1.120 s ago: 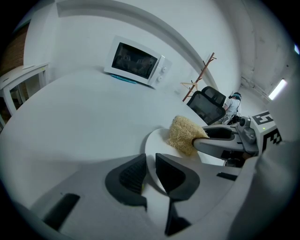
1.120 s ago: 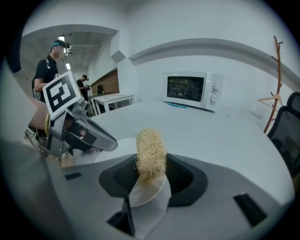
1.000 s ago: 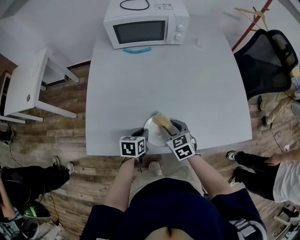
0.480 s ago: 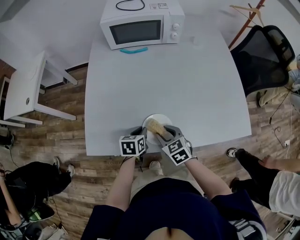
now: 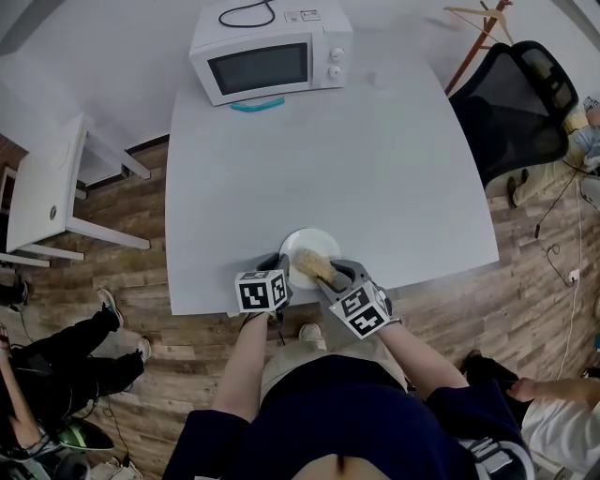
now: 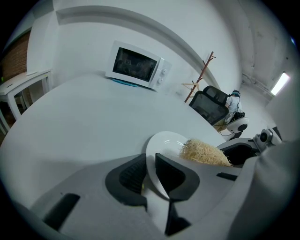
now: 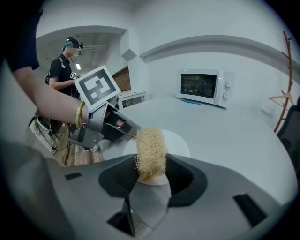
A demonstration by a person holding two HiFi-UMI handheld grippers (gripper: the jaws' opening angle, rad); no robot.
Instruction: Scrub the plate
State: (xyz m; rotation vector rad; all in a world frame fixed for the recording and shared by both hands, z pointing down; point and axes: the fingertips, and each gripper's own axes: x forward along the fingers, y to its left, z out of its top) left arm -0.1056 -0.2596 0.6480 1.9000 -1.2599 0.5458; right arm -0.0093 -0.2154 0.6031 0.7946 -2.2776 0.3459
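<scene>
Nearest to me, the left gripper [image 6: 150, 171] is clenched on the plate [image 6: 165, 142]. The near rim of the plate stands between its two dark fingers [image 6: 130, 174], one on each face, and both press on it. The rest of the plate reaches away from the jaws. It is white and I see no food on it. The only thing on it is the scrubber [image 7: 150, 149].

The right gripper [image 7: 151, 176] grasps this scrubber. It is a pale yellow bundle of fibres, held upright between the two fingers, with its upper part standing out above them. Its far end lies against the face of the plate, on the side nearer the right gripper. The two grippers are just beside each other, and the left one holds the rim on the side away from the scrubber.

The plate is at the near edge of the table [image 5: 328, 159], right in front of me. I cannot tell if its bottom lies flat on the table.

The middle of the table is bare. At the far edge stands a microwave [image 5: 267, 58] with the door shut, and its window is too dark to see inside. A cable [image 5: 246, 14] lies on top of it, and a small teal thing [image 5: 257, 104] lies just in front of it.

Beyond the right corner stands a black chair [image 5: 516, 103].
</scene>
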